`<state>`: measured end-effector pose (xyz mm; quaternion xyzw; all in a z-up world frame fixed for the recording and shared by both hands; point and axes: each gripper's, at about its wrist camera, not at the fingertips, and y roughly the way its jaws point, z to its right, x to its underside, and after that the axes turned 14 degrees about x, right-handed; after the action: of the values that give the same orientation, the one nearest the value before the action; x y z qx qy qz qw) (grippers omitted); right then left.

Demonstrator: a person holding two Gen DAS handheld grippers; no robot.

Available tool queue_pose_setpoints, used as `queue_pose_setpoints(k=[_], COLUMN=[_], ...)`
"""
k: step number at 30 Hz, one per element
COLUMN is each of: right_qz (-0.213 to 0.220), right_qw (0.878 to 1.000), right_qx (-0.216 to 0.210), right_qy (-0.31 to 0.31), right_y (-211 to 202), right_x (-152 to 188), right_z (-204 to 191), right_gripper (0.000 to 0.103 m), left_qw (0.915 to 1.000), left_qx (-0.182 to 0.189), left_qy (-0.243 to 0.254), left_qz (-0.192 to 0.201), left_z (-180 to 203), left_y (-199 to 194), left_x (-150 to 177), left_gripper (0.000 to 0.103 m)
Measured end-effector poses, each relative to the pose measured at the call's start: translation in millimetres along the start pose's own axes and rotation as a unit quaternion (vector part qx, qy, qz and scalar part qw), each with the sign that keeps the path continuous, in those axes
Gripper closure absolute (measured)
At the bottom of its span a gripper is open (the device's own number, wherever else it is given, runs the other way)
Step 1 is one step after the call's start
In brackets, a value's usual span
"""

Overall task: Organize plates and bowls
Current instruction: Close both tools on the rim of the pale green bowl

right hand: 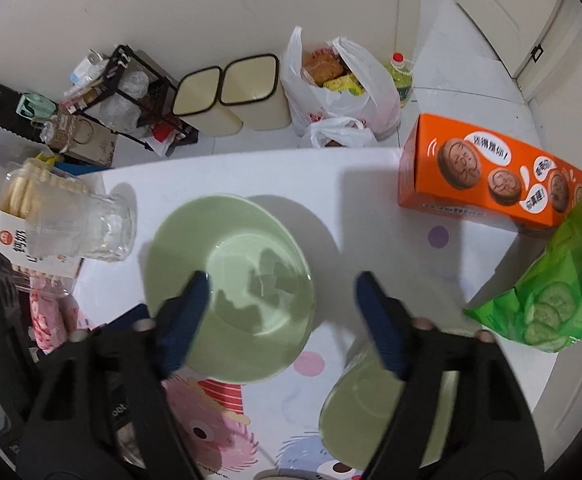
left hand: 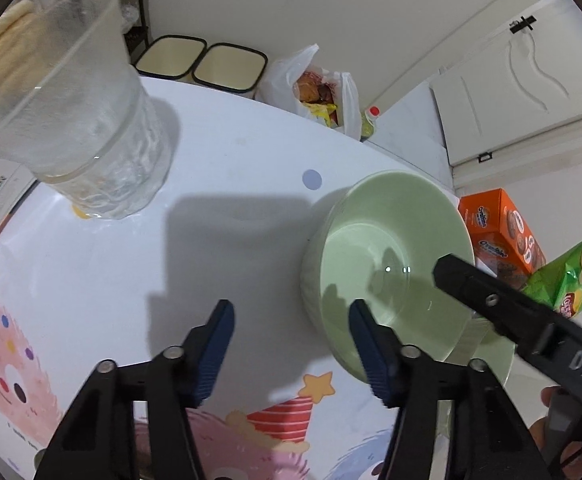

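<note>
Both grippers over the green bowl on the white table

The left gripper [left hand: 291,344] and right gripper [right hand: 281,320] both stand part open, each straddling the green bowl's [right hand: 231,280] rim, gripping nothing; a second green bowl [right hand: 363,412] sits nearer.

bowl [right hand: 231,284]: pale green, plain
bench [left hand: 231,152]: white — pastel dots, pink furry monsters
box [right hand: 487,184]: orange, brown biscuits
bag [right hand: 563,280]: green — cucumber slices
gripper pads [left hand: 217,352]: dark blue

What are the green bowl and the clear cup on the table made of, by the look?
Green bowl: glossy glazed ceramic or melamine, can't tell which; sharp light reflections on its smooth inside. Clear cup: glass or clear plastic; transparent, with a rippled, textured lower wall.
</note>
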<state>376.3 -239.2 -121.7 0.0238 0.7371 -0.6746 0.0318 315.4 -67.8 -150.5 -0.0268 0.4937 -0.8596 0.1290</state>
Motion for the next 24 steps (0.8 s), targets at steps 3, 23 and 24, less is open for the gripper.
queue_pose_setpoints(k=[3,23,24], right_qz=[-0.005,-0.024,-0.023], right_qw=[1.000,1.000,1.000], right_qx=[0.003,0.019,0.019], right_qy=[-0.004,0.003,0.002], right_y=[5,15,14], right_x=[1,4,4], right_z=[0,7,7], right_gripper=[0.043,0.096,0.096], left_qw=[0.9999,0.9985,0.9986], left_qx=[0.016,0.051,0.050], left_qy=[-0.005,-0.016,-0.015], left_qz=[-0.002,-0.009,-0.009], left_z=[-1,-3,-2], left_y=[2,3,4], left_x=[-5,-9,-9], left_gripper=[0.068,0.092,0.092])
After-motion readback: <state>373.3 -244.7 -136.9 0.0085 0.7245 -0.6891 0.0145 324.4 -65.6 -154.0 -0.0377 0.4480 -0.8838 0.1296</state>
